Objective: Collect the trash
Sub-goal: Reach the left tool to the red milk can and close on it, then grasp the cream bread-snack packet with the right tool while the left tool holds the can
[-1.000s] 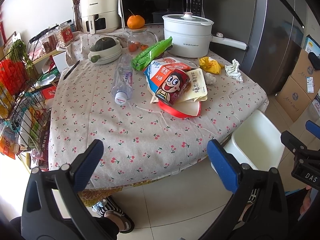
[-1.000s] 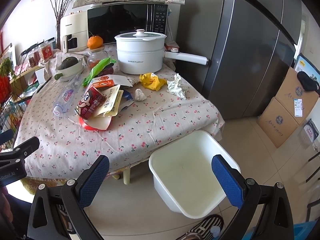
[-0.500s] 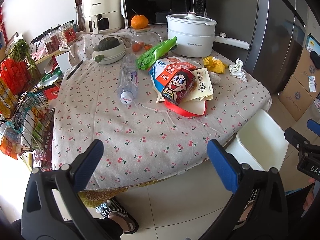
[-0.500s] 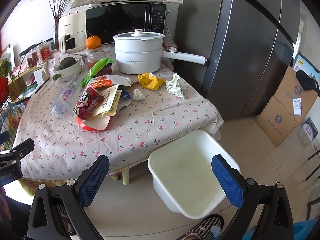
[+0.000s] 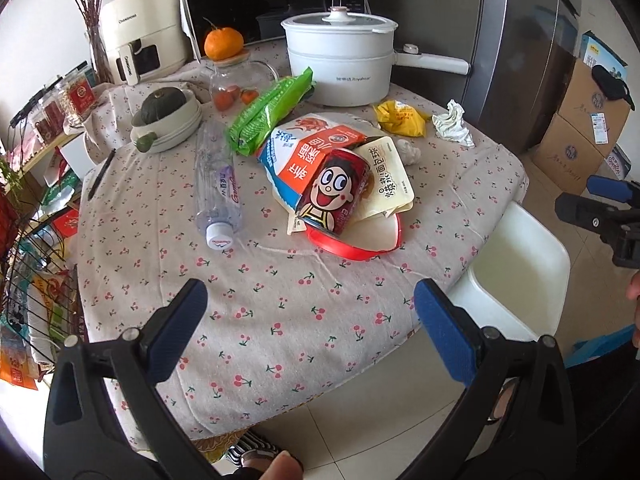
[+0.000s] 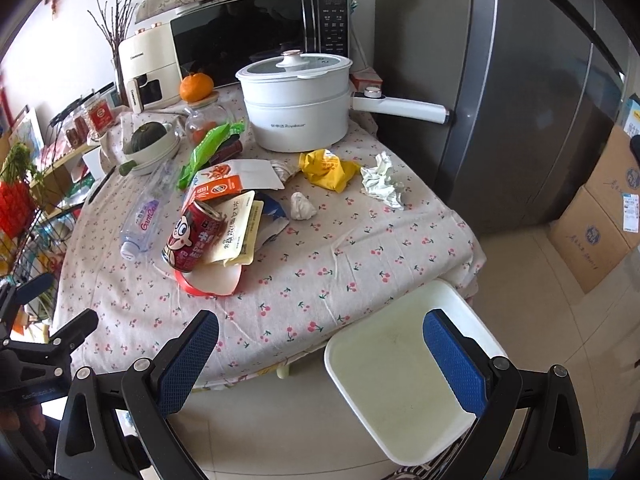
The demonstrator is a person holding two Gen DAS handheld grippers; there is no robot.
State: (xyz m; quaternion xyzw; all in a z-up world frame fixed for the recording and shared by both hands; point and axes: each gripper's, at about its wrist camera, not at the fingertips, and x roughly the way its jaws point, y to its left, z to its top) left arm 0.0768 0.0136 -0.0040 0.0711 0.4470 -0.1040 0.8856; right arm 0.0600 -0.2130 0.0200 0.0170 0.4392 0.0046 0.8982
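Observation:
Trash lies on the cherry-print table [image 5: 280,320]: a red cartoon can [image 5: 334,192] [image 6: 192,236], snack bags [image 5: 308,152], a clear plastic bottle [image 5: 218,184] [image 6: 144,220], a green wrapper [image 5: 268,110], a yellow wrapper [image 5: 400,116] [image 6: 326,168], crumpled white paper [image 5: 452,124] [image 6: 382,182] and a small white wad [image 6: 302,206]. A white bin [image 6: 404,376] [image 5: 516,276] stands on the floor at the table's right edge. My left gripper [image 5: 310,330] is open and empty above the table's near edge. My right gripper [image 6: 320,364] is open and empty, near the bin.
A white pot [image 5: 340,64] with a long handle, a microwave [image 6: 256,36], an orange on a jar [image 5: 224,42], a bowl with a squash [image 5: 166,118] and an air fryer [image 5: 140,48] stand at the back. A fridge [image 6: 532,100] and cardboard boxes [image 6: 600,232] are at right, a wire rack [image 5: 28,280] at left.
Both grippers have moved forward toward the table, so the trash and bin look larger and closer. Both stay open and empty.

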